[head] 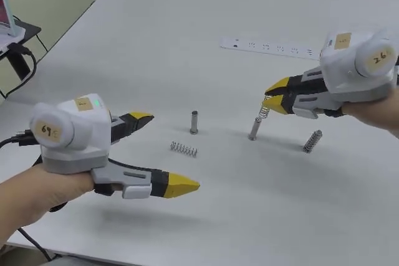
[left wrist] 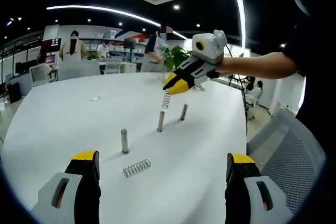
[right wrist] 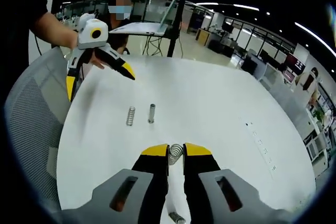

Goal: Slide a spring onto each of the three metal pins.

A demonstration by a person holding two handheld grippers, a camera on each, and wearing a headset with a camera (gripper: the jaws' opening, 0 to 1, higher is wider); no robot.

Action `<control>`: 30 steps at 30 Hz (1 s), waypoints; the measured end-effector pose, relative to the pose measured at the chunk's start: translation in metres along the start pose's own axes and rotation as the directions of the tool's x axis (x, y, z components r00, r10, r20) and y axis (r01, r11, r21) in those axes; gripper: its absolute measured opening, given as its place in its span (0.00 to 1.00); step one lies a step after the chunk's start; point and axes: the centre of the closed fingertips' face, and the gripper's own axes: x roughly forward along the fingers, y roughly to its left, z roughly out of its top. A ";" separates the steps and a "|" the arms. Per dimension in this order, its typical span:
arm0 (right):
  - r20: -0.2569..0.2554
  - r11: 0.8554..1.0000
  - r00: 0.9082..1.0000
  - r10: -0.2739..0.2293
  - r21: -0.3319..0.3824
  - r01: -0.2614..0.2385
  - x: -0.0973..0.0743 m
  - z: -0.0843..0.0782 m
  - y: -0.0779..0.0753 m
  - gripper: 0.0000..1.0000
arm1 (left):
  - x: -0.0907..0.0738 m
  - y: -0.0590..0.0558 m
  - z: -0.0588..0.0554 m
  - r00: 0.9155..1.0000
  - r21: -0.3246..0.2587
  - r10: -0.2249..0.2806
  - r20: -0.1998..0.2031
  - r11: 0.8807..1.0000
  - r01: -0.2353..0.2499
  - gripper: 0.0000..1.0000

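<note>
My right gripper is shut on a spring, whose lower end meets the top of a tilted metal pin. To its left stands a bare pin, upright on the white table. A loose spring lies flat just in front of it. Right of the held spring, another spring stands slanted; what it covers is hidden. My left gripper is wide open, hovering near the loose spring.
A white power strip lies at the table's far side. A black cable hangs off the left edge. Mesh chairs stand around the table, and people sit and stand in the background.
</note>
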 end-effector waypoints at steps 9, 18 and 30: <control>-0.020 1.000 1.000 0.005 -0.004 -0.005 0.005 -0.007 0.001 0.07 | -0.002 0.003 0.002 1.000 0.002 0.007 -0.002 1.000 -0.007 0.98; -0.025 1.000 1.000 0.015 -0.007 -0.015 0.008 -0.007 0.001 0.07 | -0.003 0.003 0.000 1.000 -0.001 0.008 -0.004 1.000 -0.008 0.98; -0.053 1.000 0.998 0.028 0.013 -0.027 0.018 -0.021 0.006 0.07 | -0.003 0.004 -0.002 1.000 -0.007 0.012 -0.007 1.000 -0.012 0.98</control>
